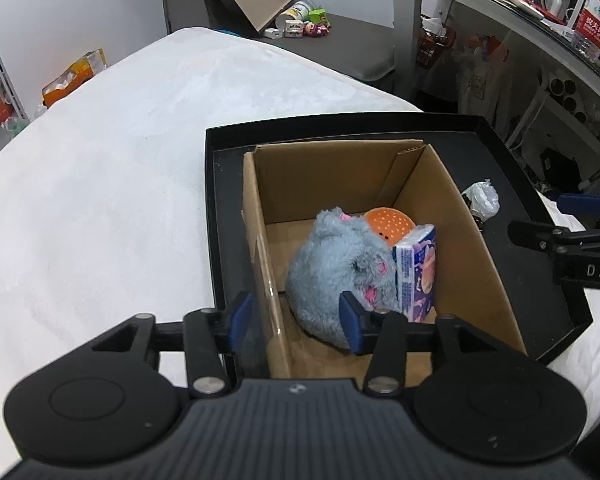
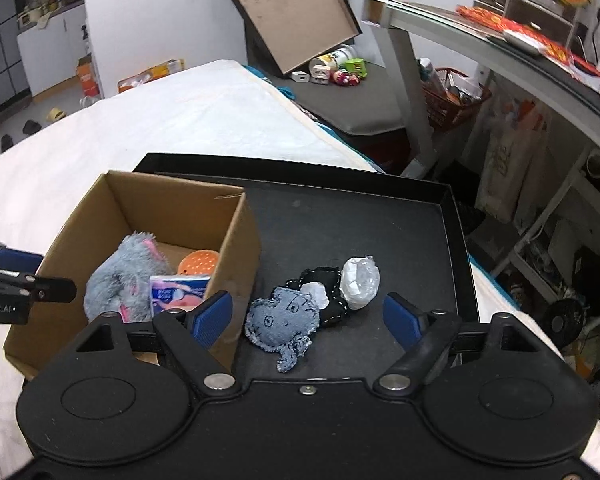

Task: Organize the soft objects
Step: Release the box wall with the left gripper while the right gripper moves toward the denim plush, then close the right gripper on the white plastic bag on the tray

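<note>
A cardboard box (image 1: 464,220) (image 2: 236,240) stands in a black tray (image 1: 540,208) (image 2: 380,232) on a white bed. Inside it lie a grey plush mouse (image 1: 336,268) (image 2: 120,276), an orange perforated piece (image 1: 388,224) (image 2: 200,262) and a tissue pack (image 1: 416,272) (image 2: 176,290). My left gripper (image 1: 296,320) is open over the box's left wall, empty. My right gripper (image 2: 308,318) is open above the tray, over a blue denim plush (image 2: 280,320), a black stitched plush (image 2: 328,292) and a crumpled white plastic wad (image 2: 360,280) (image 1: 482,198).
The white bed (image 1: 120,200) (image 2: 160,128) spreads to the left and behind the tray. A tilted flat box (image 2: 288,12) and small items sit on a grey bench (image 2: 360,100) behind. A cluttered desk (image 2: 520,40) and shelves stand to the right.
</note>
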Tool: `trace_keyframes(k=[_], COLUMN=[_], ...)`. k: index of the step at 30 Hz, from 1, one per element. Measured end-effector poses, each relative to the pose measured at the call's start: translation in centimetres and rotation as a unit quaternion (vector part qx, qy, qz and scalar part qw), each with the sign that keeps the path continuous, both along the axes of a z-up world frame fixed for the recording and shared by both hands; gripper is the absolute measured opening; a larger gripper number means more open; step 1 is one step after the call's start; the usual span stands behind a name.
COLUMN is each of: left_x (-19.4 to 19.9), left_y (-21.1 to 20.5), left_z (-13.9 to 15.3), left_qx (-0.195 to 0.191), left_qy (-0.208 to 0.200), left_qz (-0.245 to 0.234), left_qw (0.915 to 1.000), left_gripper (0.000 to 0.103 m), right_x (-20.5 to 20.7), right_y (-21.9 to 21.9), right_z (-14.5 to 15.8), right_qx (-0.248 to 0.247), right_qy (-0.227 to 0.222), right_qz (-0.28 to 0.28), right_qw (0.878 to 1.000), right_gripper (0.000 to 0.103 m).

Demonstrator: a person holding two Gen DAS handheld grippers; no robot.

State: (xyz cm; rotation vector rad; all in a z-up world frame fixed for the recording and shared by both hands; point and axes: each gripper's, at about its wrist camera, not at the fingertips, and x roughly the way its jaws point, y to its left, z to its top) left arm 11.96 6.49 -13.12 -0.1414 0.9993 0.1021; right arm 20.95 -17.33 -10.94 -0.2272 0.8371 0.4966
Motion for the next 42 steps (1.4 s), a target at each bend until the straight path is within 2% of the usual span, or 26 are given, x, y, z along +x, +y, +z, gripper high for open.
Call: trace_keyframes(k=[3, 5, 22, 42], left_x=[0.3, 0.5, 2.7, 4.4], left_y=[0.0, 0.0, -1.0, -1.3], left_z=[-0.2, -0.2, -0.8, -1.5], left_qx=[0.005, 0.006, 0.031, 0.039], left_qy=[0.004, 0.004, 0.012, 0.015], left_qz=[0.007, 0.010, 0.023, 0.033], left_qw=[1.0000, 0.9999, 0.9992, 0.9986], left_gripper=[0.049, 0.049, 0.052, 0.059], right_x=[0.6, 1.0, 4.0, 6.7], right_y=[-0.4, -0.7, -3.0, -3.0], right_z=[-0.3, -0.7, -2.9, -5.6], right_qx=[0.006, 0.008, 0.017, 0.027], right_qy=[0.005, 0.009, 0.029, 0.053], right_qz=[-0.008, -0.012, -0.034, -0.041], right_qw=[1.000, 1.000, 0.999, 0.997], right_gripper=[0.072, 0.071, 0.069, 0.062])
